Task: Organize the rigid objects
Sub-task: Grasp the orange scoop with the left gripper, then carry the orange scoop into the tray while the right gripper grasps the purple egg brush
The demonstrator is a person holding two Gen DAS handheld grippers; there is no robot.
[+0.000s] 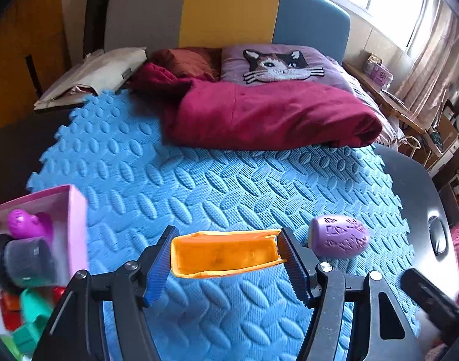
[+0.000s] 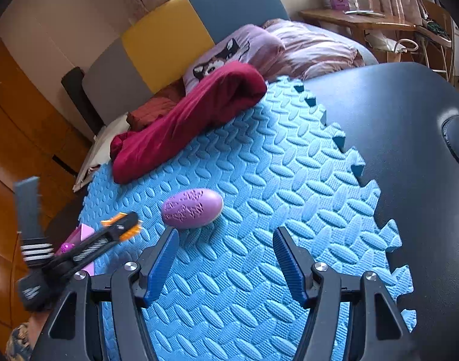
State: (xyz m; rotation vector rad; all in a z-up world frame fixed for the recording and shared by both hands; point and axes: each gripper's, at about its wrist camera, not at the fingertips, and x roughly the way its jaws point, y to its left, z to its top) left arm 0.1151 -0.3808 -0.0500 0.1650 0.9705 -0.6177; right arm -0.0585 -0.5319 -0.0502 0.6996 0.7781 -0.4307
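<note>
Orange plastic piece [image 1: 226, 255], a trough-shaped shell with its hollow side up, sits crosswise between the fingers of the left gripper [image 1: 224, 263], which is closed onto its two ends and holds it above the blue foam mat [image 1: 199, 186]. Just beyond the gripper's right finger lies a purple egg-shaped object [image 1: 339, 236] on the mat, with raised markings on its side that cannot be read. To the gripper's left stands a pink box [image 1: 75, 219] holding a purple toy [image 1: 21, 222] and a dark cylindrical item [image 1: 27, 258]; whatever is printed on that cylinder is blurred. The right gripper [image 2: 224, 263] hangs over the mat with its jaws spread wide and nothing between them, the purple egg just ahead of its left finger. Beyond the mat lies a crimson blanket [image 1: 268, 117].
</note>
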